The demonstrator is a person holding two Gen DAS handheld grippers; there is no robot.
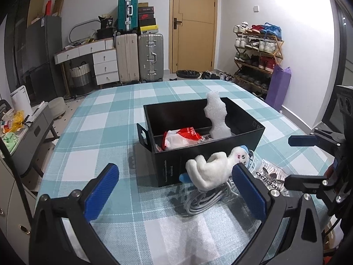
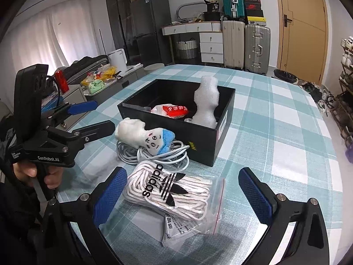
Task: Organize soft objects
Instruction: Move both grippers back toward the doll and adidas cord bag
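A white plush toy (image 1: pixel 211 170) (image 2: pixel 145 137) with a blue cap lies on a coiled white cable (image 1: pixel 205 201) (image 2: pixel 158 156), against the black box (image 1: pixel 172 165) (image 2: pixel 209 141). Inside the box stand a white foam piece (image 1: pixel 215 117) (image 2: pixel 206 103) and a red-and-white plastic bag (image 1: pixel 183 138) (image 2: pixel 174 110). My left gripper (image 1: pixel 176 170) (image 2: pixel 105 114) is open, and the plush sits just beyond its right finger. My right gripper (image 2: pixel 182 172) (image 1: pixel 288 160) is open over a clear bag of white laces (image 2: pixel 174 194) (image 1: pixel 271 176).
A white foam sheet (image 1: pixel 187 231) lies on the teal checked tablecloth (image 1: pixel 106 119) under my left gripper. A hand (image 2: pixel 44 174) holds the left gripper's handle. A cluttered side cabinet (image 2: pixel 97 84) stands left of the table, with suitcases (image 1: pixel 139 55) and a shoe rack (image 1: pixel 256 50) behind it.
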